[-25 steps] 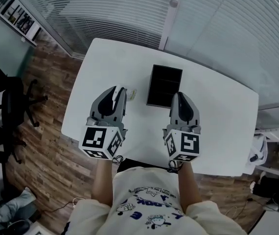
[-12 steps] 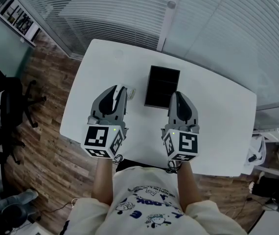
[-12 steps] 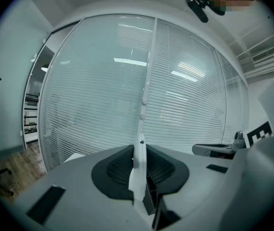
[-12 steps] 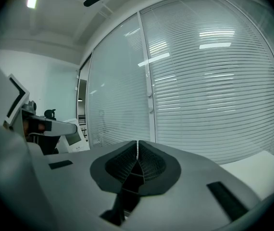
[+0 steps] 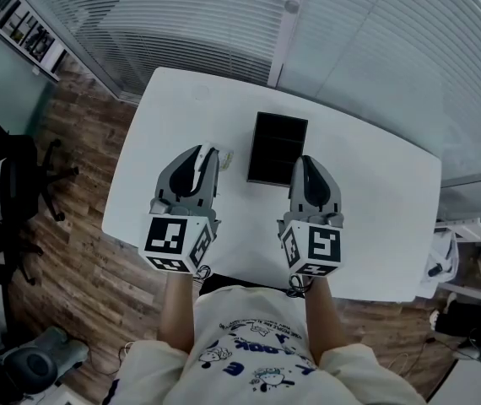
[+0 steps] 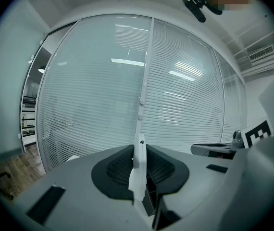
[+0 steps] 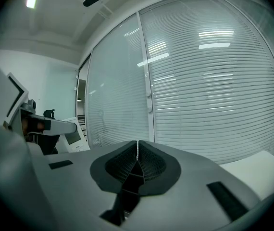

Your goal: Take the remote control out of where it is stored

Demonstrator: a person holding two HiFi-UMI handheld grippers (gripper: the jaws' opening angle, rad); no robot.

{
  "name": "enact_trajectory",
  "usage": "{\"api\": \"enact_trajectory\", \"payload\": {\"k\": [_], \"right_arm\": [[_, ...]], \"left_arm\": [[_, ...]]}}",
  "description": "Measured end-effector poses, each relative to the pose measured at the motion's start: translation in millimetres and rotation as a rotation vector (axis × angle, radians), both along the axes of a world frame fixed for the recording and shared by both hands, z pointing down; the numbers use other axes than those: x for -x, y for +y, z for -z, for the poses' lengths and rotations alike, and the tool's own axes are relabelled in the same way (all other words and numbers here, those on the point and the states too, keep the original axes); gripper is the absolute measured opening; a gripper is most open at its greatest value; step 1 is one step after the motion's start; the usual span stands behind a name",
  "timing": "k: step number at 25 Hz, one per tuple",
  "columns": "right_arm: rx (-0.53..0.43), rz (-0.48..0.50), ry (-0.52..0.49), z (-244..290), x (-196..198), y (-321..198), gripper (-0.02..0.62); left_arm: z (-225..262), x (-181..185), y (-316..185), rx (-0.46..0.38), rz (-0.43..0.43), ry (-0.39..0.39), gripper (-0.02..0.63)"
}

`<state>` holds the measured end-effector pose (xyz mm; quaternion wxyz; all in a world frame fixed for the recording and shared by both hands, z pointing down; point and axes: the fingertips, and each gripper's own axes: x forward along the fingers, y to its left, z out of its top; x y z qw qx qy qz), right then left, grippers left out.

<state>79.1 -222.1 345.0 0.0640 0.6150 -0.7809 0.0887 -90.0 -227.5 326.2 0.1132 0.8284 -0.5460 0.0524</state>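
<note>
A slim white remote control [image 6: 138,177] stands on edge between the jaws of my left gripper [image 6: 139,150], which is shut on it. In the head view the remote [image 5: 226,158] shows as a small white piece at the tip of the left gripper [image 5: 213,155], just left of the black open storage box [image 5: 277,148] on the white table [image 5: 173,99]. My right gripper [image 5: 306,164] hovers at the box's near right corner. Its jaws meet with nothing between them, as the right gripper view shows [image 7: 137,146].
Glass walls with blinds [image 5: 224,15] run behind the table's far edge. A black office chair [image 5: 8,175] stands on the wood floor to the left. A white cart with gear [image 5: 456,260] is at the right. The person's torso is at the table's near edge.
Only the head view has drifted slightly; both grippers, the remote and the box keep their places.
</note>
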Motion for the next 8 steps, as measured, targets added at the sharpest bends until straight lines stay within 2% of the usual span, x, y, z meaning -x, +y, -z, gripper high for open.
{"api": "enact_trajectory", "payload": {"k": [8], "right_arm": [[0.002, -0.002, -0.001, 1.4, 2.7, -0.4, 0.034]], "left_arm": [[1.4, -1.8, 0.3, -0.003, -0.008, -0.005, 0.074]]}}
